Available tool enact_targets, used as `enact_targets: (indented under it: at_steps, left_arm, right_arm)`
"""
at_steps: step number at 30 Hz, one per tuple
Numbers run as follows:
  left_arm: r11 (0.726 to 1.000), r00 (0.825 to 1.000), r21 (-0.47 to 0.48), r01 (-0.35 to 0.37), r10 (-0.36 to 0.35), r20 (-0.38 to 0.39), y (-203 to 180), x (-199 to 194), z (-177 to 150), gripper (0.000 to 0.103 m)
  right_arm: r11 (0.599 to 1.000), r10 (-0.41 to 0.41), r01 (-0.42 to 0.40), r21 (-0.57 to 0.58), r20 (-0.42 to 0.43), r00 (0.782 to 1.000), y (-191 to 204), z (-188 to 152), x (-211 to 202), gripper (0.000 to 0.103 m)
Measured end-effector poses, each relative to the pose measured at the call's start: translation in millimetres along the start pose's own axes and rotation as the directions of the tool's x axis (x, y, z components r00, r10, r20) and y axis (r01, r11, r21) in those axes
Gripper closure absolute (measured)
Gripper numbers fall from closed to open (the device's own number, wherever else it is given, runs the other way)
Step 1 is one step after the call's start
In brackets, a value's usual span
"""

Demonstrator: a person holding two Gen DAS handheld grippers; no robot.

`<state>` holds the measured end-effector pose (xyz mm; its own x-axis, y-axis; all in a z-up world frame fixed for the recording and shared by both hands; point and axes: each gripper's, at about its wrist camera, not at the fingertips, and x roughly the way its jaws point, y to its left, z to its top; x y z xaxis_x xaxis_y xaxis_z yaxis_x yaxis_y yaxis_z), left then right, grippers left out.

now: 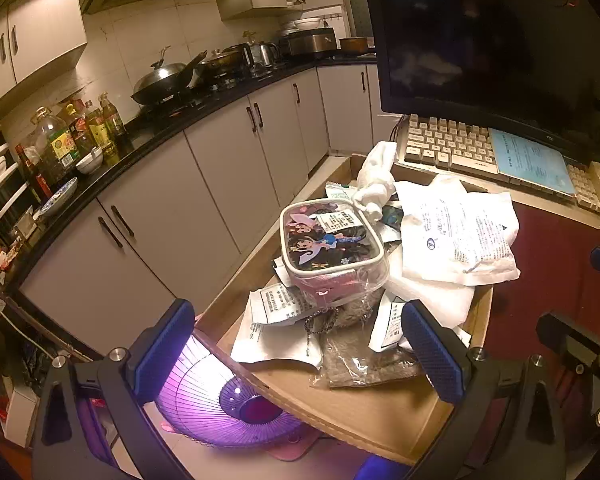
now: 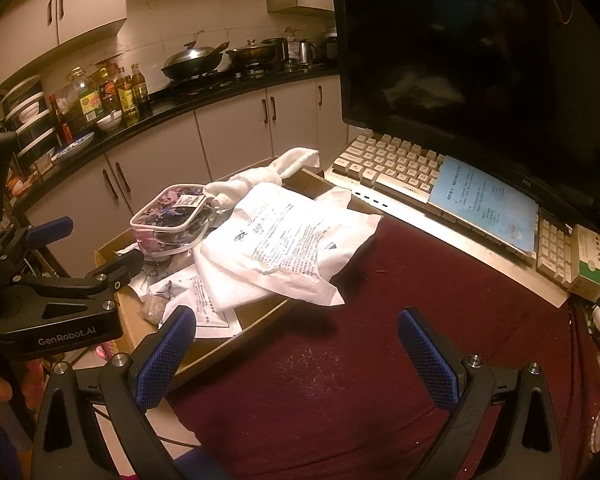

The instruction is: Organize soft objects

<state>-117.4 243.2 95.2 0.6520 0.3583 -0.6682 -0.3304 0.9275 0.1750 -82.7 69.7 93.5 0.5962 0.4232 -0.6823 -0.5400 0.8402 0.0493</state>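
Shallow brown cardboard box (image 1: pixel 380 420), frame centre: clear plastic cartoon-print pouch (image 1: pixel 332 248) atop white printed packets (image 1: pixel 456 232), knotted white cloth (image 1: pixel 376 180) behind. Left gripper (image 1: pixel 300 352), right gripper (image 2: pixel 296 352): both released, empty, at lower frame.

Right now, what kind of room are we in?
Most likely a home kitchen that doubles as a desk corner. There's a wok on the stove, oil bottles on the black counter, and a keyboard and monitor on a table close by.
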Motion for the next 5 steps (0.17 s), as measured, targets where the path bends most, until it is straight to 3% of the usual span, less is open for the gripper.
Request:
enact_targets:
  at_steps: [5]
  left_arm:
    - [1.000,1.000,0.001,-0.002,0.002,-0.002,1.6,0.7,-0.5,0.000]
  right_arm:
    - [1.000,0.003,-0.003,-0.002,-0.001,1.000,-0.2,0.7,1.2,0.001]
